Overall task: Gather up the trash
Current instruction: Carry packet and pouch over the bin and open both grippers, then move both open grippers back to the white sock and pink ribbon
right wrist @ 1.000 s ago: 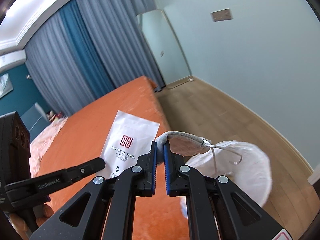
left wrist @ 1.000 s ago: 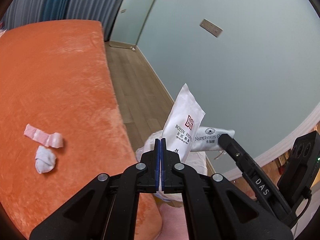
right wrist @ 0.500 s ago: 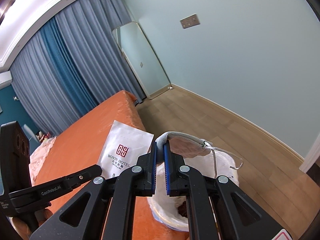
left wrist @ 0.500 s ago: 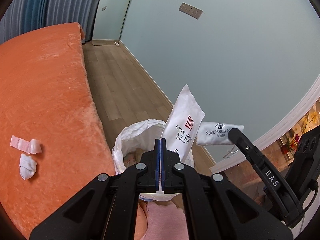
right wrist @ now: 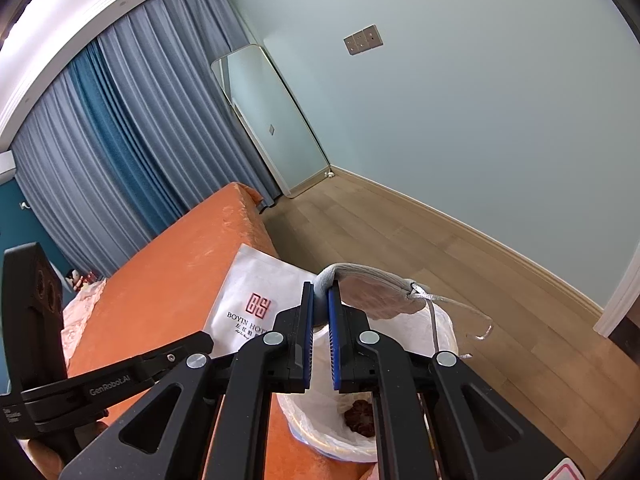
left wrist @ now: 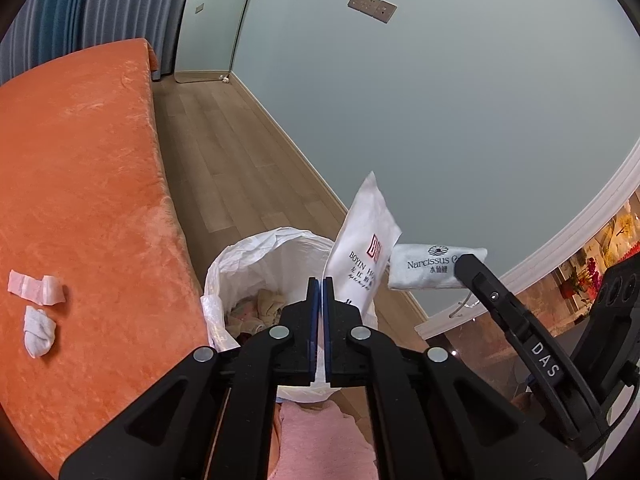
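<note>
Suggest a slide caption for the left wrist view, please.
Left gripper holds a white sachet above the lined bin.

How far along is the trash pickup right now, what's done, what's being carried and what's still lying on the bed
Done: the lined bin already holds some trash. In hand: the left gripper is shut on a white Boyin Hotel packet, and the right gripper is shut on a grey Narcissus pouch, both above the bin. Left: a pink-and-white wrapper and a crumpled tissue on the orange bed.
</note>
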Demonstrator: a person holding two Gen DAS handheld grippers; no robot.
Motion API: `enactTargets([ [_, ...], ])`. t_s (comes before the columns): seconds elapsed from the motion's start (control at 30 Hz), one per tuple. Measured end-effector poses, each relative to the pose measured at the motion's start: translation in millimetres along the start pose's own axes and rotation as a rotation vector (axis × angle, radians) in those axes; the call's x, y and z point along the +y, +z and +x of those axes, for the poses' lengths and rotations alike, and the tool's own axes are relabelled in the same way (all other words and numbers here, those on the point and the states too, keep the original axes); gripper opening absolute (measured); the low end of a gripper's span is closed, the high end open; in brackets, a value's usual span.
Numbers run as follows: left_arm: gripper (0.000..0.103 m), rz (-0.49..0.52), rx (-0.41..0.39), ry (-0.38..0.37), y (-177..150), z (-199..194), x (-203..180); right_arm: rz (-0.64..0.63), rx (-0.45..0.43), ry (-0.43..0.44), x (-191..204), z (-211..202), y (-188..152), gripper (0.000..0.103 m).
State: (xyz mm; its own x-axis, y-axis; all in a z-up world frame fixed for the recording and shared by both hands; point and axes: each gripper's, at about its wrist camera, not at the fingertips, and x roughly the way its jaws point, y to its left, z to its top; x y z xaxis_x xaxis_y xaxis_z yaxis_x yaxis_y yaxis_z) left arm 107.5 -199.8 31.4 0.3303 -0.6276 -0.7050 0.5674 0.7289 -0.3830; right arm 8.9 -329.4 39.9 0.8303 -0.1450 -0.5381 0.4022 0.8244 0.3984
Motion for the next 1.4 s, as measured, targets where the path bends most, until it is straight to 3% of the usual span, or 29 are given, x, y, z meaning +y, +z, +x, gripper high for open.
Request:
enactTargets([
  [0.1, 0.009, -0.001, -0.002, -0.002, 0.6, 1.8, 0.9, -0.015, 0.008, -0.005, 5.2, 5.3, 1.6, 0.007],
  [0.17, 0.026, -0.006, -0.003, 0.009, 0.6, 1.3, 1.0, -0.022, 0.010, -0.005, 7.3, 6.6, 1.5, 0.007],
  [0.27, 0.039, -0.020, -0.009, 0.027, 0.0, -0.2, 3.2, -0.028, 0.018, -0.003, 9.6, 9.4, 1.2, 0.009],
  [0.5, 0.041, -0.031, -0.021, 0.039, 0.3, -4.9, 10.3, -0.039, 0.026, -0.014, 12.4, 15.4, 0.4, 0.015],
  [1.1, 0.051, -0.113, -0.044, 0.071, -6.6, -24.9, 42.9, -0.102, 0.033, -0.009, 36.7, 13.1, -5.0, 0.043],
  [1.4, 0.055, -0.186, -0.058, 0.118, -18.7, -38.6, 81.5, -0.154, 0.085, 0.024, 67.2, 25.0, -21.8, 0.047],
])
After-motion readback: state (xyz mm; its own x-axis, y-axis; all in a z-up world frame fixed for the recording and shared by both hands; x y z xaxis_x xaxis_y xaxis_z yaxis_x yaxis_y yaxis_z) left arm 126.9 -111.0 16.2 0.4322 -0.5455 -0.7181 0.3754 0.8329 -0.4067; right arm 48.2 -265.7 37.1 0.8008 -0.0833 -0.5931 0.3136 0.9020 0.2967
